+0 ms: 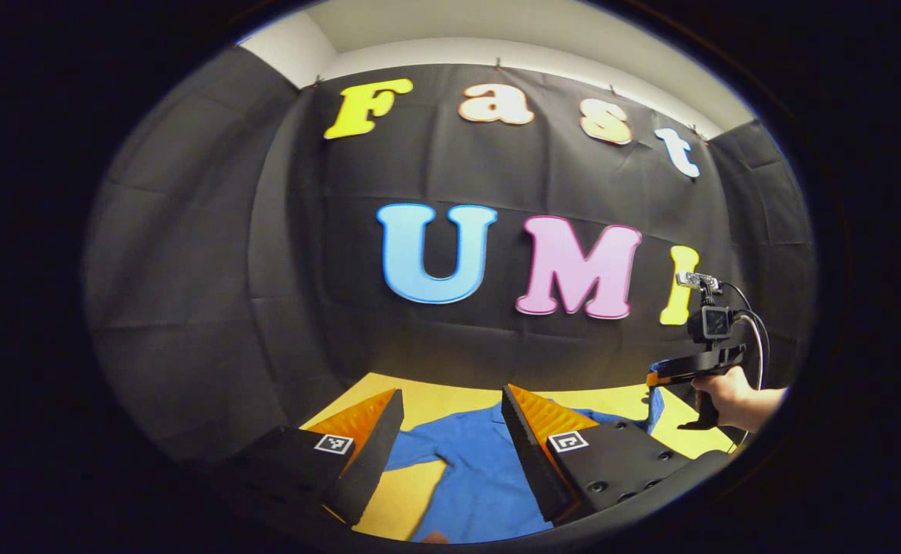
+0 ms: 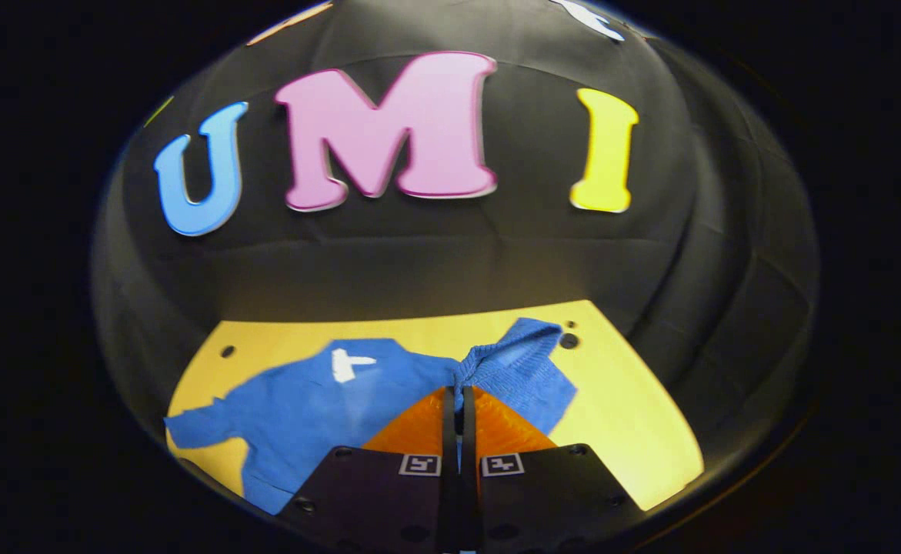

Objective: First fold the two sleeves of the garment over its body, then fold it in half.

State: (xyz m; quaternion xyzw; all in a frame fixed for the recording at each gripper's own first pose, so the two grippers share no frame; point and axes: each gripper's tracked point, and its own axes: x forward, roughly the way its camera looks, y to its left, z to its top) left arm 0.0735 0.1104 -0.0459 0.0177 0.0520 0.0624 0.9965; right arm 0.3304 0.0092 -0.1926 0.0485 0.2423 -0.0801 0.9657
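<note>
Pinching one blue sleeve (image 2: 523,362) and lifting it off the yellow table (image 2: 635,431), the right gripper (image 2: 458,400) is pressing both fingers together on the cloth.

Hovering spread wide, the left gripper (image 1: 450,419) is hiding part of the blue garment (image 1: 473,477) lying flat below; a hand (image 1: 739,400) is gripping the other tool at the picture's edge.

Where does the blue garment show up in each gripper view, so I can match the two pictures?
Left gripper view: blue garment at bottom centre, between that gripper's open fingers.
Right gripper view: lower left to centre, one sleeve pinched up by the right gripper.
Shared landmark: the yellow table beneath it.
</note>
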